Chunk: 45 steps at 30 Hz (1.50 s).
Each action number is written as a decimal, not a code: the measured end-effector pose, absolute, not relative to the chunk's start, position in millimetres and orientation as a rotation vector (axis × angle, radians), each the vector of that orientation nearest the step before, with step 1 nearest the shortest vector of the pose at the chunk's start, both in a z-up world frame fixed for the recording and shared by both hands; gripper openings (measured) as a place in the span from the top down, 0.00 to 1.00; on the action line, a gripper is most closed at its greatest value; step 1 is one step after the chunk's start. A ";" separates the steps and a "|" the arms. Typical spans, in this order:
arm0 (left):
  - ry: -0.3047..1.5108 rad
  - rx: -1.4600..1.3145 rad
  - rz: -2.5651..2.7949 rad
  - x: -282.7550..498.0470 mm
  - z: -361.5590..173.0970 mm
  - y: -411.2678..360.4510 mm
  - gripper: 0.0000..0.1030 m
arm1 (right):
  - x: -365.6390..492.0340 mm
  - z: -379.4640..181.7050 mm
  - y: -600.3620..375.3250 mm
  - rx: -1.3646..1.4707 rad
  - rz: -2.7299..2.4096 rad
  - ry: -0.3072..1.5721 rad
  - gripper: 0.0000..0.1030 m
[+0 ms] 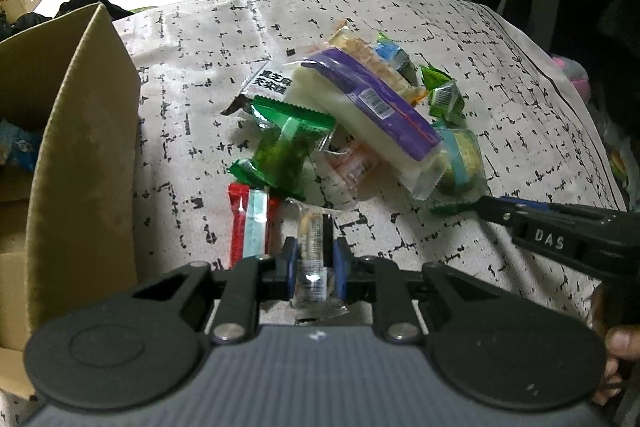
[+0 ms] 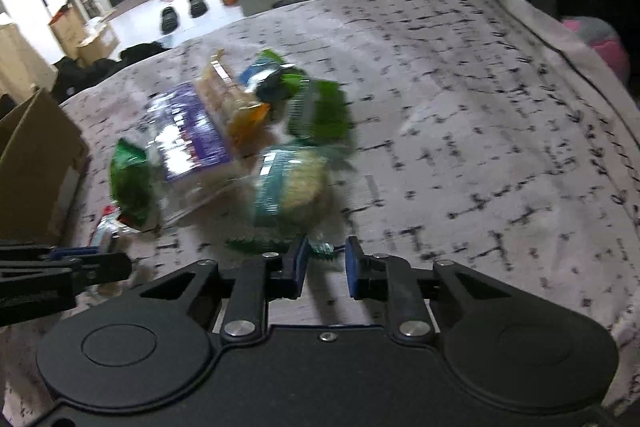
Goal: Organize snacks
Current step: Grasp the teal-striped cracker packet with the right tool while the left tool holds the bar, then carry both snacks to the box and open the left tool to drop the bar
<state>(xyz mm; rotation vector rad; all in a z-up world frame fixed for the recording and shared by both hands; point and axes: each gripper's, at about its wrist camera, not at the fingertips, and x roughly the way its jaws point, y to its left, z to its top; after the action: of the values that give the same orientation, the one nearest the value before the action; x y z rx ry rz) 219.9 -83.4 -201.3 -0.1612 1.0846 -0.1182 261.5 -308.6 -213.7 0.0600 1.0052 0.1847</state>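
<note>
Left gripper [image 1: 316, 259]: fingers clamped on a clear crinkly snack packet [image 1: 314, 255]; corrugated cardboard box [image 1: 80, 163] at bedspread's left edge. Right gripper [image 2: 326, 263]: fingers parted, holding nothing, at round cake pack [image 2: 294, 183].

A pale cloth with broken black line marks [image 1: 460, 27] covers the counter. On it lie a purple-banded clear wrapper of white bars [image 1: 360, 107], a green translucent packet [image 1: 286, 147], and a red and pale-blue stick pack [image 1: 250, 223]. The plain brown cardboard box [image 1: 80, 147] stands left. A teal-striped round, perhaps a biscuit [image 2: 288, 183], is blurred.

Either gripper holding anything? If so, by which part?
Left gripper grips a clear snack packet around its middle. Right gripper is open, holding nothing.
</note>
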 end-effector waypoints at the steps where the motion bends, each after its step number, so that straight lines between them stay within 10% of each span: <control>1: 1.080 -0.163 -0.116 219.9 -200.9 -82.6 0.83 | 262.0 -213.1 -311.5 0.062 0.171 1.005 0.81; 5: 1.057 -0.165 -0.105 219.7 -197.0 -80.6 0.83 | 261.7 -207.8 -318.3 0.120 0.194 1.004 0.73; 9: 1.035 -0.162 -0.092 219.6 -193.0 -78.8 0.83 | 257.2 -200.9 -310.2 0.103 0.247 0.959 0.45; 22: 1.013 -0.189 -0.074 220.5 -190.0 -71.3 0.83 | 270.6 -212.3 -264.6 -0.064 0.284 0.947 0.29; 28: 1.011 -0.198 -0.072 220.3 -190.6 -70.0 0.83 | 279.9 -219.2 -259.2 -0.104 0.254 0.947 0.30; 35: 1.013 -0.212 -0.063 219.1 -190.6 -65.2 0.83 | 275.1 -216.9 -264.5 -0.158 0.250 0.960 0.56; 45: 0.992 -0.189 -0.086 210.5 -181.0 -64.1 0.83 | 253.6 -197.3 -279.2 -0.108 0.256 0.962 0.57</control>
<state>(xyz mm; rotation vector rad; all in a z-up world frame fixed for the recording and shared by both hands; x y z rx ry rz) 210.5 -64.1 -181.0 -0.1890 0.9919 -0.0862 253.6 -279.2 -197.3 -0.1076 0.9617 0.2564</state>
